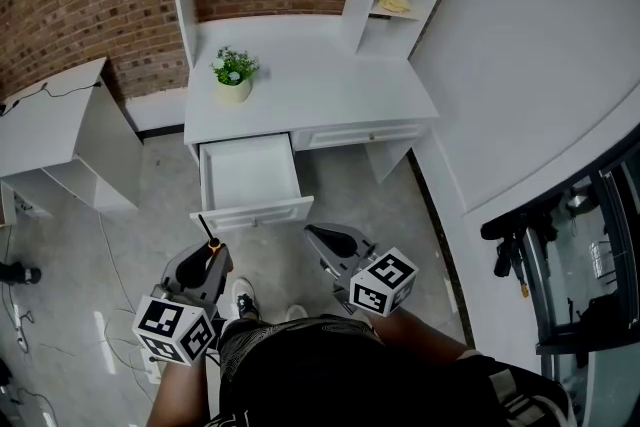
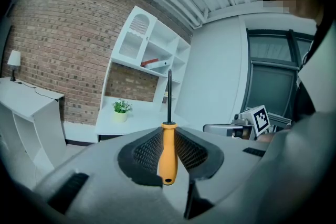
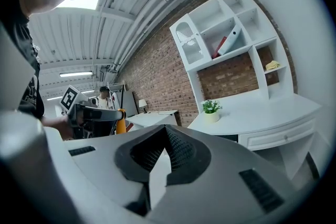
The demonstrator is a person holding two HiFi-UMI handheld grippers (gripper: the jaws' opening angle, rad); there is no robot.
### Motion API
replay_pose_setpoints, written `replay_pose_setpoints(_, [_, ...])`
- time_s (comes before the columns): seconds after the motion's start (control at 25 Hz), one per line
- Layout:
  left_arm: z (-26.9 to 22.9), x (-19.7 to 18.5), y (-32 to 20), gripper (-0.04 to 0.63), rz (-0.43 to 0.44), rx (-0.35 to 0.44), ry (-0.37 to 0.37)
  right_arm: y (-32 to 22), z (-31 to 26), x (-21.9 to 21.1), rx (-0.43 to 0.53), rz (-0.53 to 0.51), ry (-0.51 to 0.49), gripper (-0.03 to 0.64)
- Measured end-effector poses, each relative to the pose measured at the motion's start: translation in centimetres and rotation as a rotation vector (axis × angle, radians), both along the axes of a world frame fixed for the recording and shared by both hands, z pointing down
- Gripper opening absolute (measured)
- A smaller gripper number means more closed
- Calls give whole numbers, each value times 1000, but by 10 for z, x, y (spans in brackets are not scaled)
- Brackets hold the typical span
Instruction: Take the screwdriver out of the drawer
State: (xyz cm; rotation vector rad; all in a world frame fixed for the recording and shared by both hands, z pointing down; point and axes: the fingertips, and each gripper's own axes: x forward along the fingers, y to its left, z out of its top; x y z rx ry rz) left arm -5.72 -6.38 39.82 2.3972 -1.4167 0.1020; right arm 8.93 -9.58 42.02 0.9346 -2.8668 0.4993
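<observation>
Left gripper is held low at the lower left of the head view, close in front of the person's torso, with its jaws pointing up-frame toward the desk. The jaws are clamped on the orange handle of the screwdriver. The screwdriver stands upright between the pads, its black shaft rising beyond the jaw tips. It is outside the drawer, which stands open under the desk top, just ahead of both grippers. Right gripper is held level with the left one, near it but apart, and is angled up-left toward the drawer front. Its jaws are closed together with nothing between them.

In the head view the left jaws cover most of the handle; only its top end and the thin shaft show. The shaft tip is too fine to make out. The hands holding the grippers are hard to distinguish in the head view.
</observation>
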Motion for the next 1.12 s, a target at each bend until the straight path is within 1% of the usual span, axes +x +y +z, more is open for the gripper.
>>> replay_pose_setpoints(0.56, [-2,3,8,80,3,1,-9,7,2,3,-1,-3,2,4])
replay_pose_setpoints(1.12, [-3,5,2,78,11,8,-9,4,6,4,-12,2,9,3])
